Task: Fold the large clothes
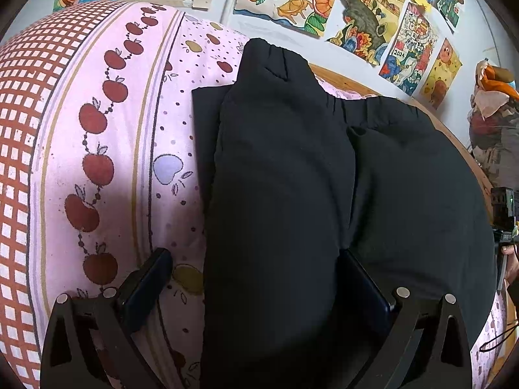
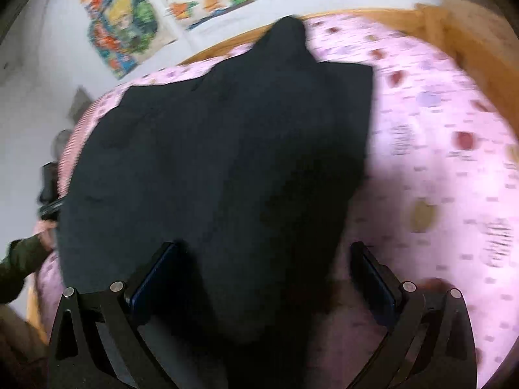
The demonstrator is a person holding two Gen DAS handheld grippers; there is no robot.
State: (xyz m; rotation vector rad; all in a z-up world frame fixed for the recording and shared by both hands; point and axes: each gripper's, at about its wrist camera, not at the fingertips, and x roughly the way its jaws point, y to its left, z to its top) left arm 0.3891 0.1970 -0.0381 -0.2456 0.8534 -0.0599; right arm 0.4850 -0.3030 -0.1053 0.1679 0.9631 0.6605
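Jaws of both the left gripper (image 1: 253,278) and right gripper (image 2: 262,269) are spread over the black trousers (image 1: 292,178), judged soft and limp, best pinched at the elastic waistband (image 1: 382,110) near the bed's (image 1: 97,113) far edge.

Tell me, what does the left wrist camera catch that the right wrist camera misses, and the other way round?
Only the left wrist view shows the trousers' gathered waistband, the sheet's checked border and a heap of soft toys. Only the right wrist view, which is blurred, shows the person's green sleeve and the bed's wooden corner post. Both show the black trousers on the pink fruit-print sheet, colourful posters on the wall, and an open gripper: left gripper, right gripper.
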